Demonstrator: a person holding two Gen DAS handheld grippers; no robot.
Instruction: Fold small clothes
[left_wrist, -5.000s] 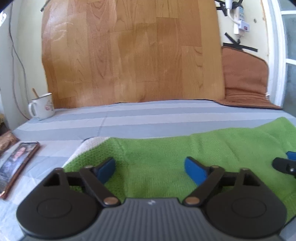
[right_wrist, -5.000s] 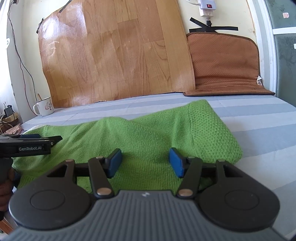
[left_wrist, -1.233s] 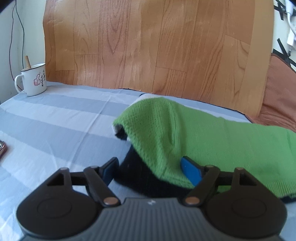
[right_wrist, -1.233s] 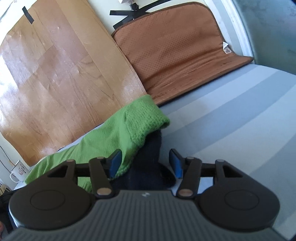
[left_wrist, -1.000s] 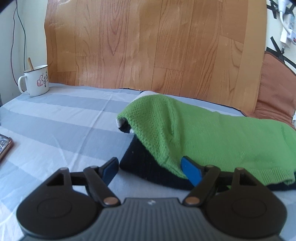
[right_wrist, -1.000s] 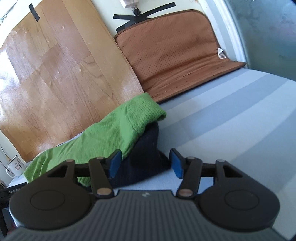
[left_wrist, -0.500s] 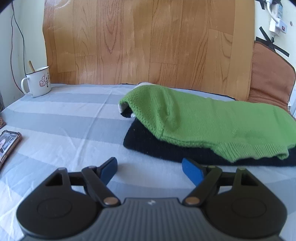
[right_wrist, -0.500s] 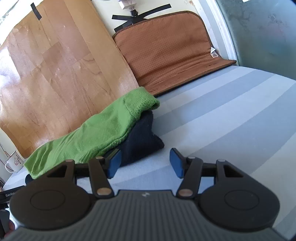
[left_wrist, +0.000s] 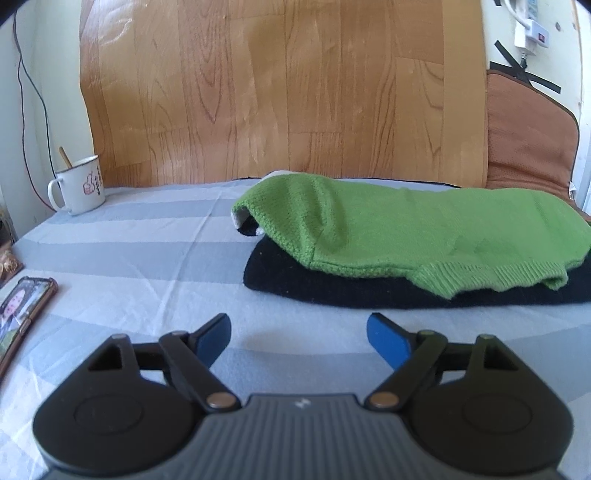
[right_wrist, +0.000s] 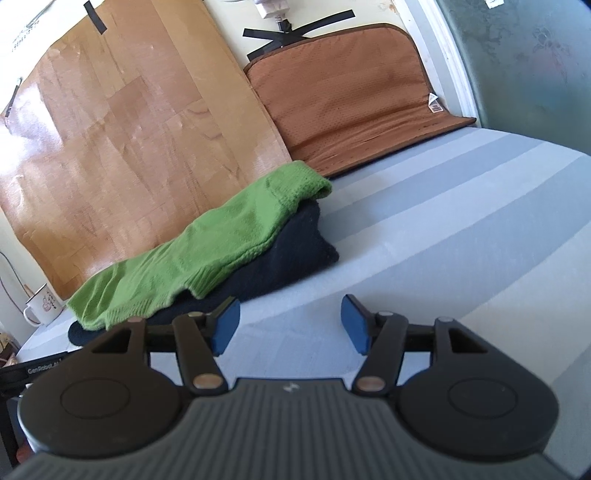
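A folded green knit sweater (left_wrist: 406, 229) lies on top of a folded dark navy garment (left_wrist: 332, 286) on the striped grey bed sheet (left_wrist: 147, 258). The same stack shows in the right wrist view, green sweater (right_wrist: 221, 243) over the navy garment (right_wrist: 295, 254). My left gripper (left_wrist: 299, 334) is open and empty, a short way in front of the stack. My right gripper (right_wrist: 290, 321) is open and empty, off the stack's near right corner. The body of the left gripper (right_wrist: 26, 371) shows at the right wrist view's left edge.
A white enamel mug (left_wrist: 77, 190) with a stick in it stands at the back left. A phone (left_wrist: 22, 306) lies at the left edge. A wood-pattern sheet (left_wrist: 277, 92) and a brown mat (right_wrist: 351, 96) lean on the back wall.
Both grippers have let go of the green sweater and pulled back from the stack. The stack now lies farther ahead of both, and it has not moved.
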